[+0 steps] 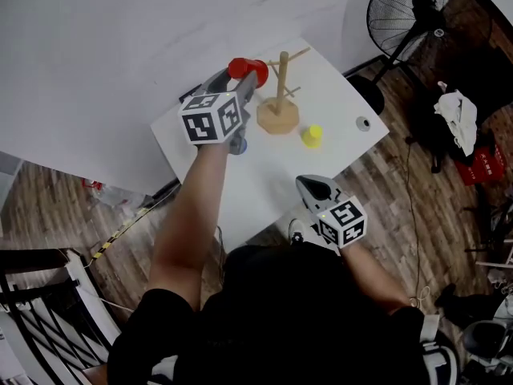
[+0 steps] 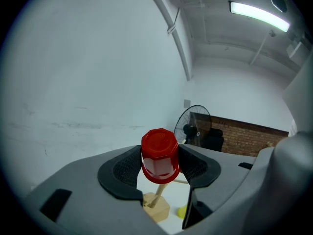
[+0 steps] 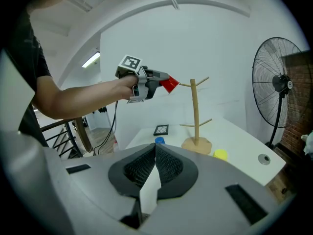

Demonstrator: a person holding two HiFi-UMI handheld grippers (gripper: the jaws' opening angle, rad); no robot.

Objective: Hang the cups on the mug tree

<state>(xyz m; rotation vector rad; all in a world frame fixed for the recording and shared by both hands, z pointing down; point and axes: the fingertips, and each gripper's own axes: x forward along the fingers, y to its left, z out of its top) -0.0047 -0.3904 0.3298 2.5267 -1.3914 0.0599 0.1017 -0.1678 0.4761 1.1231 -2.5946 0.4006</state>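
My left gripper (image 1: 243,81) is shut on a red cup (image 1: 245,68), which it holds in the air just left of the wooden mug tree (image 1: 279,95), near its top pegs. In the left gripper view the red cup (image 2: 159,155) sits clamped between both pads with its base towards the camera, and the mug tree (image 2: 157,204) is below it. A yellow cup (image 1: 312,135) stands on the white table (image 1: 264,184) right of the tree's base. A blue cup (image 3: 159,141) stands left of the tree. My right gripper (image 1: 315,188) hovers shut and empty over the table's near edge.
A small round disc (image 1: 364,123) lies near the table's right corner. A black-framed marker tile (image 3: 161,129) lies at the table's far side. A standing fan (image 1: 413,10) is on the wooden floor beyond the table. A white wall rises behind the table.
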